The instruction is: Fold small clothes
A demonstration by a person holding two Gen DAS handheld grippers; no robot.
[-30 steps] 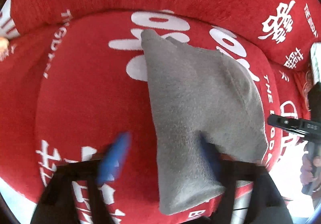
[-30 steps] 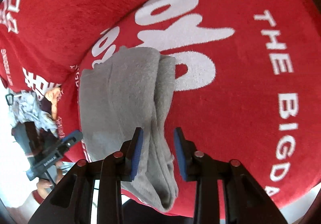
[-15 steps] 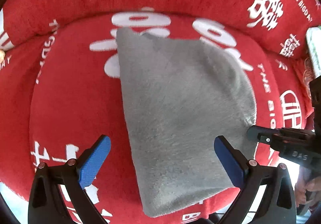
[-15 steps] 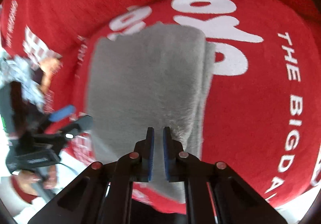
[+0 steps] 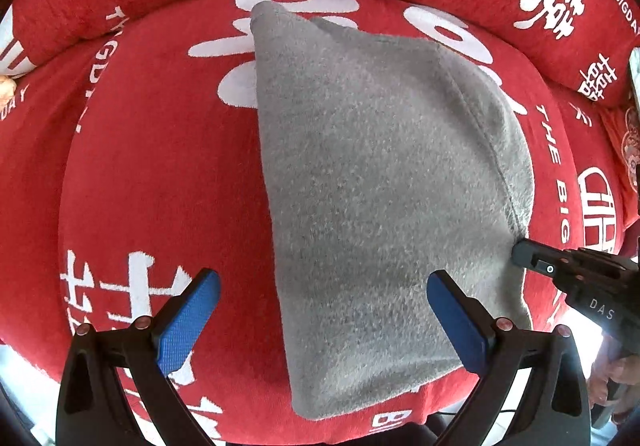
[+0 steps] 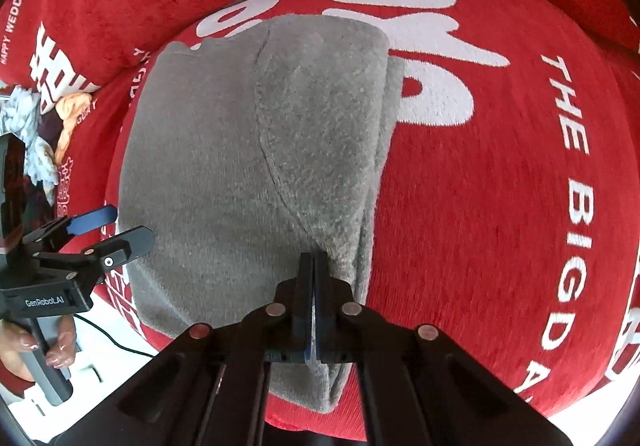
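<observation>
**Grey garment folded on red cushion**

While the left gripper [image 5: 320, 320] hangs spread wide over the grey garment [image 5: 380, 182] on the red cushion [image 5: 160, 166], only the right wrist view shows the right gripper [image 6: 314, 260] pinching a top-layer fold.

Grey cloth [image 5: 380, 182]: folded, lies on red cushion [image 5: 160, 166], reaching its front edge. Left gripper [image 5: 320, 316]: blue pads wide apart above cloth's near end. Right gripper [image 5: 532, 256]: tip touches cloth's right edge.
</observation>
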